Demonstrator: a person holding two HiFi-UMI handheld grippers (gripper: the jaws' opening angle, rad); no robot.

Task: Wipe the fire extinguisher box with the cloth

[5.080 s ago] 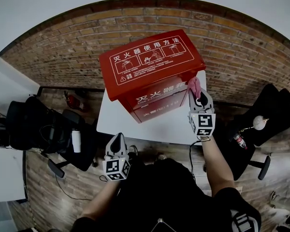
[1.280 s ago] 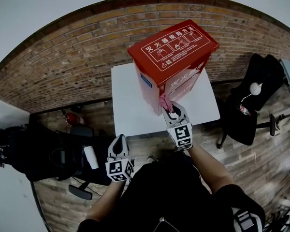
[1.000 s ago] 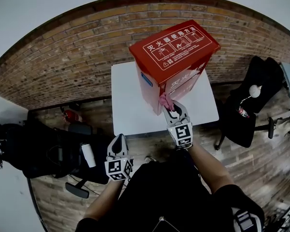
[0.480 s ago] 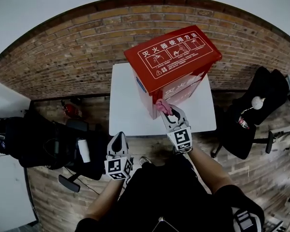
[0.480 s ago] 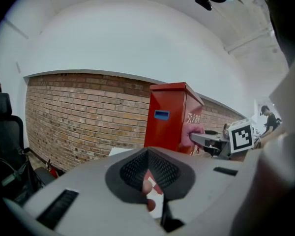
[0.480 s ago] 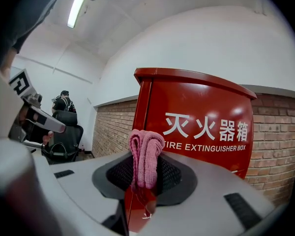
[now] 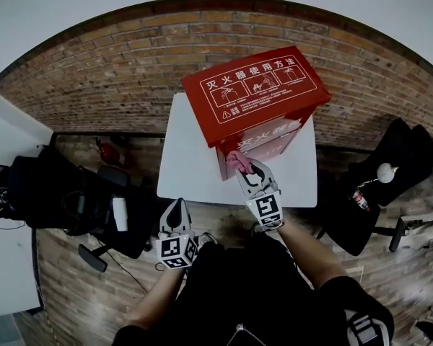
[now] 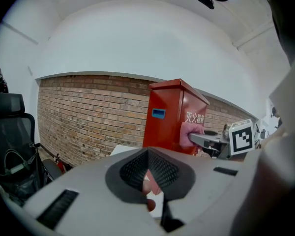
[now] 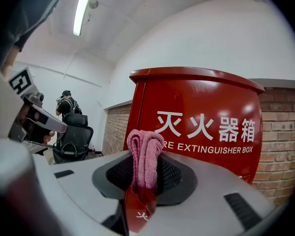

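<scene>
The red fire extinguisher box (image 7: 256,96) stands upright on a small white table (image 7: 184,161). My right gripper (image 7: 247,171) is shut on a folded pink cloth (image 7: 236,161), which presses against the box's front face near its lower left corner. In the right gripper view the pink cloth (image 9: 145,144) sticks up between the jaws of the right gripper (image 9: 144,173), right against the red box (image 9: 206,122) with its white lettering. My left gripper (image 7: 176,213) hangs shut and empty below the table's near edge. The left gripper view shows the left gripper (image 8: 148,154), the box (image 8: 169,114) and the cloth (image 8: 191,134).
Black office chairs stand left (image 7: 47,193) and right (image 7: 393,168) of the table. A small red extinguisher (image 7: 105,150) and a white bottle (image 7: 117,213) are on the left. A brick wall runs behind the box. A person (image 9: 66,104) stands far off.
Over five seconds the right gripper carried the cloth from the box's right side to its lower left front corner. In the last second it slid slightly left. The left gripper stayed put.
</scene>
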